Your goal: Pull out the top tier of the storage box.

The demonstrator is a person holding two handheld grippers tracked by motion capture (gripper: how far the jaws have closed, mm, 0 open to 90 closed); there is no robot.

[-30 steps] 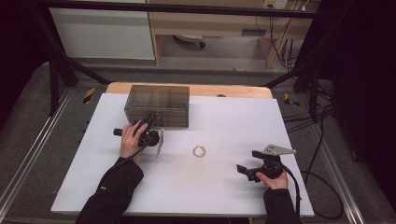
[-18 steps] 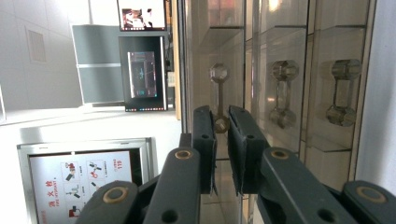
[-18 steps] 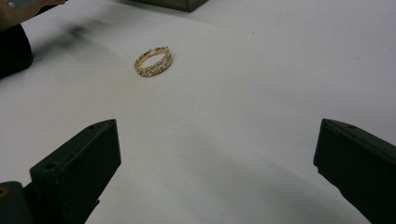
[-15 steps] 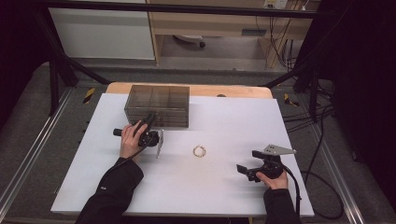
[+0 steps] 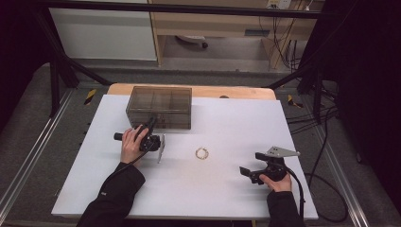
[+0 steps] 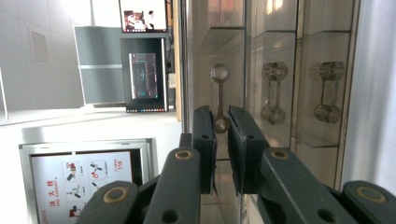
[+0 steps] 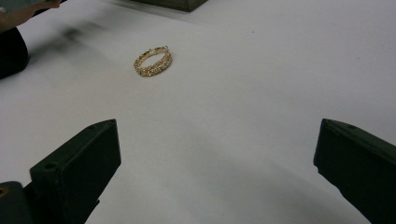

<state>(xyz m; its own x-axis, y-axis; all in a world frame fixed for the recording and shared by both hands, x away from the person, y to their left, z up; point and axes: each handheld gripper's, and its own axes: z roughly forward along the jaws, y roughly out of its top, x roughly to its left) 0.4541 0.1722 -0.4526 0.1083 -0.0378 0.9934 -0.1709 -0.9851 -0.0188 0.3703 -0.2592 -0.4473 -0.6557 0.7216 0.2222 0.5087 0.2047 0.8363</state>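
I see the gold chain bracelet (image 5: 202, 153) lying coiled on the white table (image 5: 227, 203), centre of the high view. My left gripper (image 6: 222, 133) pinches a clear drawer handle (image 6: 219, 98) on the smoky transparent box (image 5: 159, 107). My right gripper (image 7: 215, 172), lower right, rests spread wide.

A dark monitor (image 6: 143, 74) stands beyond the left gripper (image 6: 222, 122), left of its jaws. A safety poster (image 6: 86, 184) sits nearer, at lower left.

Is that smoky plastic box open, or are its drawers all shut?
Shut, it seems. On the box, all three drawer fronts sit flush, and the left tongs are nearly closed around one clear handle, with nothing pulled out.
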